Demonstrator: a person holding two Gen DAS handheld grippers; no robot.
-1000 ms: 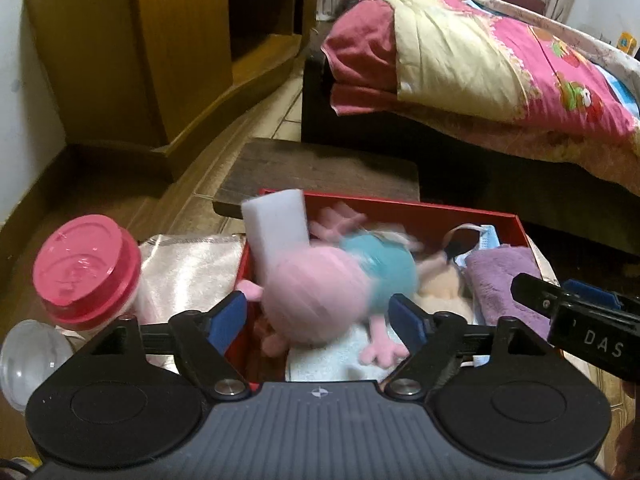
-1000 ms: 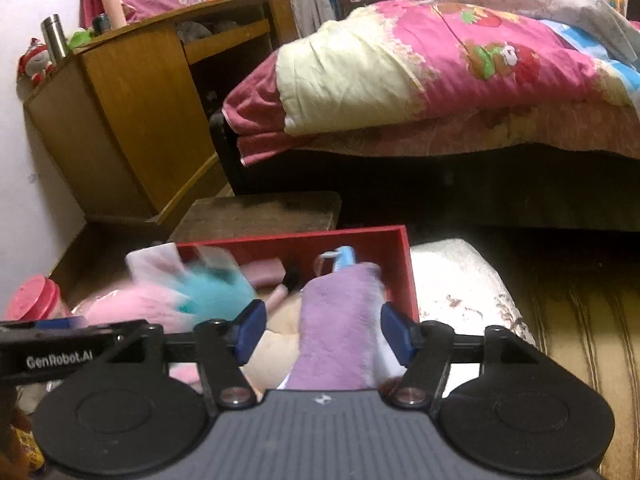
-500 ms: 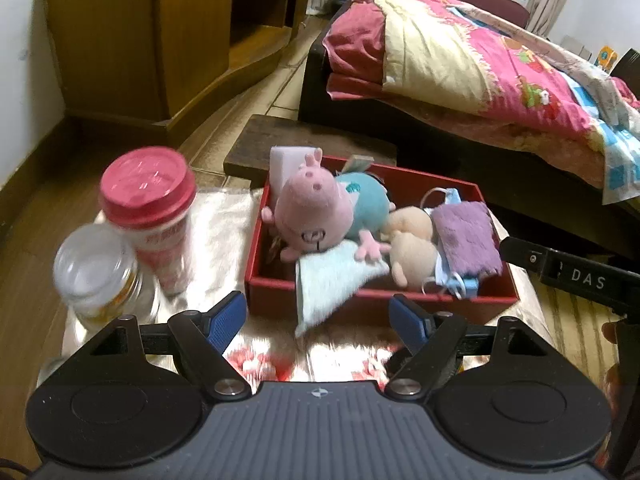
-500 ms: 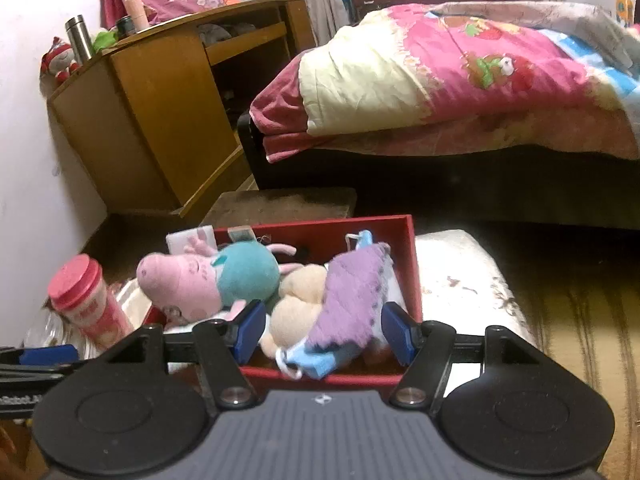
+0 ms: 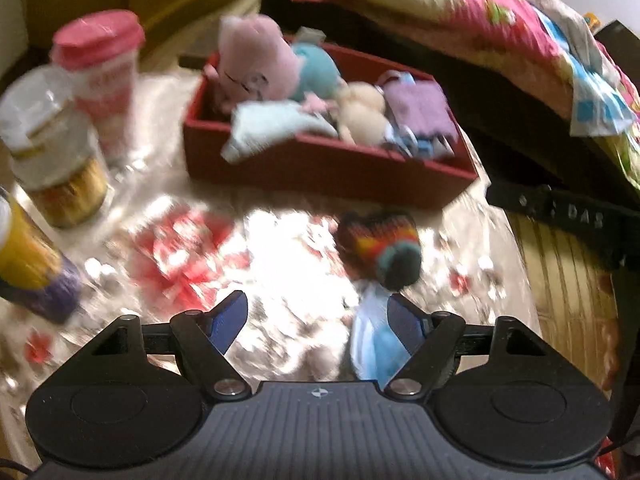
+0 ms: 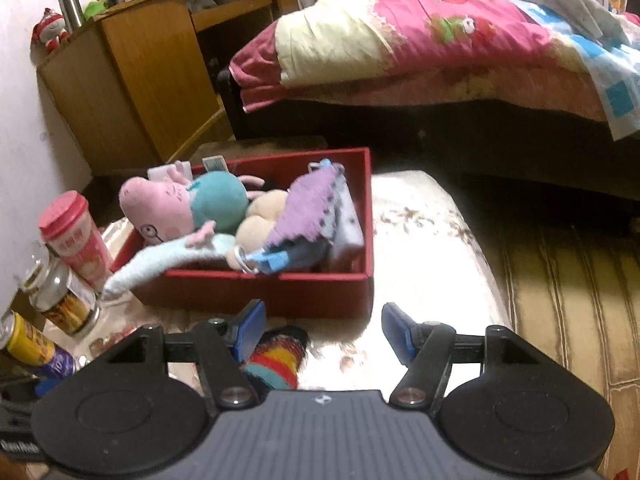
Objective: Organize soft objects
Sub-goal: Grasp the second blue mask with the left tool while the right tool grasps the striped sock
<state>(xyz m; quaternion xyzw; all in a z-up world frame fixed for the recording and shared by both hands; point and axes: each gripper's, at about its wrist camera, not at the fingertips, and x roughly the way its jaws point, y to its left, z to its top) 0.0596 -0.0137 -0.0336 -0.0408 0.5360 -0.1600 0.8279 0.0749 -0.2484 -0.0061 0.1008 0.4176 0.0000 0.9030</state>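
Observation:
A red box (image 6: 256,292) on the shiny table cover holds a pink pig plush (image 6: 156,208), a beige plush (image 6: 260,220), a purple cloth (image 6: 308,208) and a pale blue cloth (image 6: 160,260) that droops over its front rim. In front of the box lie a striped knit piece (image 5: 380,248) and a blue face mask (image 5: 376,348). My left gripper (image 5: 316,304) hovers over the cover, its jaws closing slightly; they grip nothing, and the mask lies by the right finger. My right gripper (image 6: 323,312) is open and empty, with the knit piece (image 6: 276,356) under its left finger.
A pink-lidded cup (image 6: 76,236), a glass jar (image 6: 60,300) and a yellow can (image 6: 28,344) stand left of the box. A bed with a pink quilt (image 6: 440,40) rises behind it, a wooden cabinet (image 6: 152,80) at back left. Striped floor matting (image 6: 568,280) lies to the right.
The pig plush, blurred between my left jaws a second ago, now rests in the box. Both grippers drew back from the box; the left tilted down, bringing knit piece and mask into view.

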